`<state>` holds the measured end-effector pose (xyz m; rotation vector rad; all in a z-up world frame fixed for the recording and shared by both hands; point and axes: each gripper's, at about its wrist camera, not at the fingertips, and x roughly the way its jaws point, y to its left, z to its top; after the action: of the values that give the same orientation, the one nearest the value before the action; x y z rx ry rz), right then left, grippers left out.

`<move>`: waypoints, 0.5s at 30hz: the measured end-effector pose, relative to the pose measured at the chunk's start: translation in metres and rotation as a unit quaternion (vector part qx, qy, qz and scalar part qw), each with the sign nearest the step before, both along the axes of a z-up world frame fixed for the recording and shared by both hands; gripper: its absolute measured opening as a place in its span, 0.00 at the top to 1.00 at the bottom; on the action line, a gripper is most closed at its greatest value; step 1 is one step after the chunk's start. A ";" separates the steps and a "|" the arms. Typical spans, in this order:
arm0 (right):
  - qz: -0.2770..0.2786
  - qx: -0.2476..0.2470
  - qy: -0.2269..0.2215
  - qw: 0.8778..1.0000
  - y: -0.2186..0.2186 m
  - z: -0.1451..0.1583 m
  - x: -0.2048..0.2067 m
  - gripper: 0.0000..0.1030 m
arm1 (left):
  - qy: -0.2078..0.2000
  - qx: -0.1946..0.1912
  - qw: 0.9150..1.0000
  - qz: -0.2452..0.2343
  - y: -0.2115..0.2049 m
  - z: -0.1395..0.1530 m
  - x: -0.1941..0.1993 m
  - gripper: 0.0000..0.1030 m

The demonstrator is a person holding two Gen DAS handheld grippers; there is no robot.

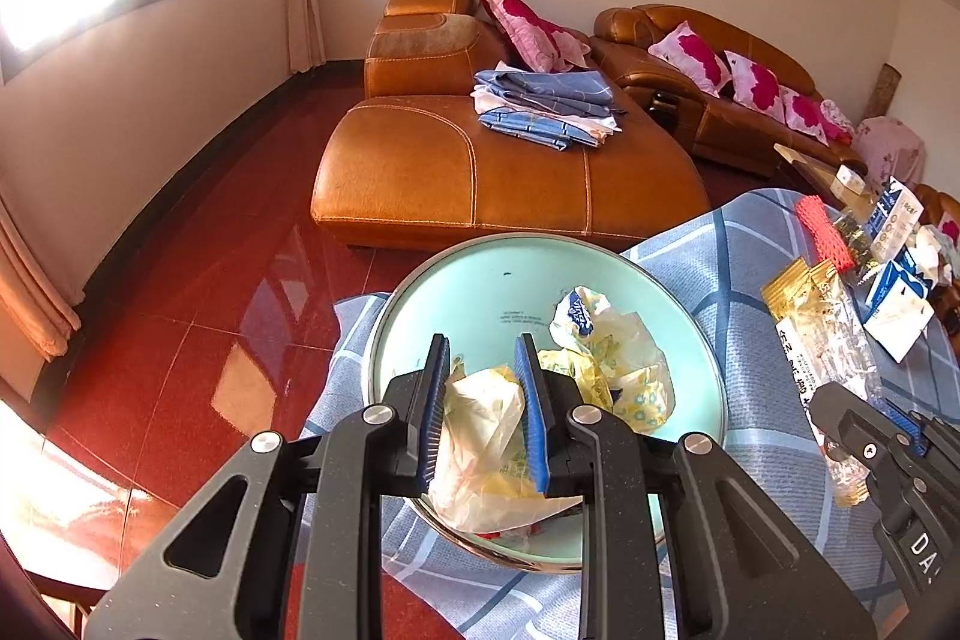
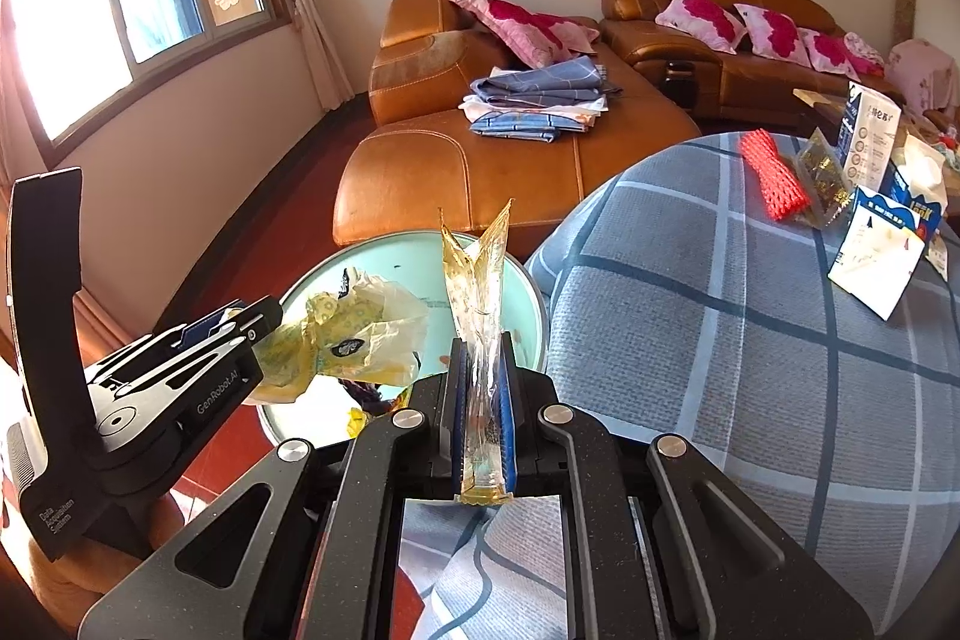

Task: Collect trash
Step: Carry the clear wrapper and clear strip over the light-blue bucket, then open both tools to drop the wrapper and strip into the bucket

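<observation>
The left gripper (image 1: 483,388) clamps a crumpled yellow plastic bag (image 1: 480,436) over the mint bin (image 1: 456,280). At three o'clock, the right gripper (image 2: 482,388) pinches a clear gold-edged wrapper (image 2: 477,292) above the checked tablecloth (image 2: 750,370).

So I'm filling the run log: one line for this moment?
left gripper: shut on yellow bag over basin | right gripper: shut on clear wrapper
</observation>
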<state>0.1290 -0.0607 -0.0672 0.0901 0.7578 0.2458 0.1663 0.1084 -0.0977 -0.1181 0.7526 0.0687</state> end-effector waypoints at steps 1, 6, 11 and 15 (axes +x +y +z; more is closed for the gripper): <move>0.000 0.000 0.002 1.000 0.000 -0.001 0.001 0.90 | 0.001 0.000 1.000 0.001 0.000 -0.001 0.000 0.78; 0.001 0.003 0.013 1.000 0.001 -0.010 0.005 0.90 | 0.013 0.001 1.000 0.003 0.000 -0.010 0.003 0.78; 0.002 0.001 0.024 1.000 0.002 -0.017 0.009 0.90 | 0.022 0.000 1.000 0.001 0.000 -0.017 0.007 0.78; 0.001 0.002 0.033 0.999 0.003 -0.021 0.018 0.90 | 0.028 -0.002 1.000 0.004 0.002 -0.021 0.015 0.78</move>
<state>0.1474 -0.0581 -0.0877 0.1029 0.8233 0.2468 0.1810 0.1104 -0.1182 -0.1233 0.8076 0.0781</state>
